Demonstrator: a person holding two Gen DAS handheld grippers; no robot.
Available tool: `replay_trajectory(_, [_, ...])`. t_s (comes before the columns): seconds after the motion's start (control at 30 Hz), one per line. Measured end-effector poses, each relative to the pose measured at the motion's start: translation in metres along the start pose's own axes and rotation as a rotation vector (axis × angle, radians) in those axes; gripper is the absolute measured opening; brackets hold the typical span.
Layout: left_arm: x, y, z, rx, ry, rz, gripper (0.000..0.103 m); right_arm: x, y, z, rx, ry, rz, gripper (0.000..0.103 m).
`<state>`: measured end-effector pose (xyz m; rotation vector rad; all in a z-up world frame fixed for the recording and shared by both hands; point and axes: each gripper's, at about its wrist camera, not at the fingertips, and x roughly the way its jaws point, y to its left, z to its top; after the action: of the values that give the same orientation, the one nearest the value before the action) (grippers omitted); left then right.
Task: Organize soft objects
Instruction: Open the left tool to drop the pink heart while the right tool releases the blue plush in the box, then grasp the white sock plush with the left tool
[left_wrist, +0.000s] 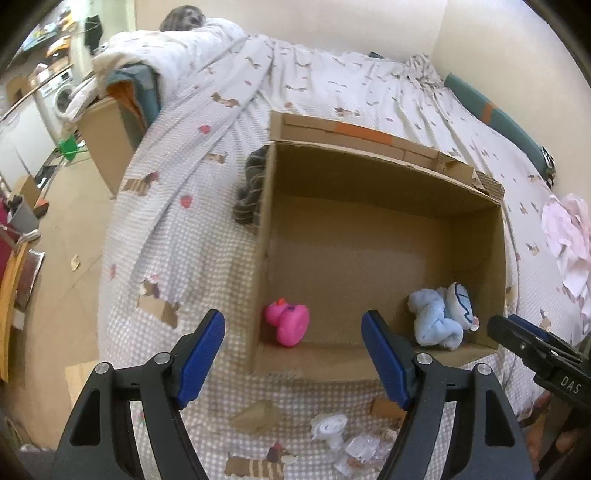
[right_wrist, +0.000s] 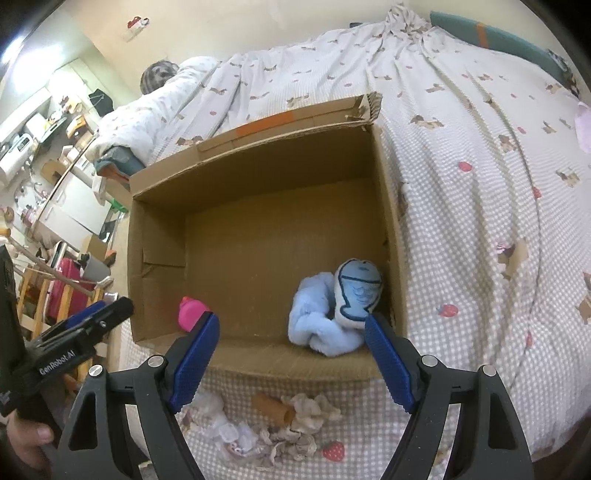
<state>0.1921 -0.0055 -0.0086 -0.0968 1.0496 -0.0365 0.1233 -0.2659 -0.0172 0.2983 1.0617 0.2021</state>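
"DAS" on right gripper (left_wrist: 517, 328), "GenRobot.AI" on left gripper (right_wrist: 107, 314)

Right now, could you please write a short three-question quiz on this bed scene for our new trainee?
1. True or false: the pink duck toy lies inside the cardboard box.
2. Which corner holds the blue plush toy? A near right, B far left, C far right.
3. Fill in: the left gripper and right gripper are both ____.

Key: 1 true. 2 A. 3 open, holding nothing.
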Motion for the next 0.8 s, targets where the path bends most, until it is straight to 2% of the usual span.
replay_trajectory(0.2, [-0.01, 0.018, -0.025, -0.034, 0.032, 0.024, 0.074, -0.01, -0.006, -0.017, 0.017, 0.004, 0.007, 0.086])
replay_trajectory(0.37, [-0.022, 0.032, -0.042, -0.056, 0.018, 0.061, 0.074, -0.02, -0.006, -0.034, 0.012, 0.006, 0.011, 0.086])
replay_trajectory(0.67, [-0.017, 0.054, -0.063, -0.047, 0.05, 0.126, 0.074, -0.032, -0.006, -0.07, 0.02, 0.037, 0.036, 0.086])
replay_trajectory(0.8, [-0.01, 0.073, -0.069, -0.101, 0.091, 0.142, 0.074, -0.031, -0.01, -0.082, 0.054, 0.061, 0.059, 0.086])
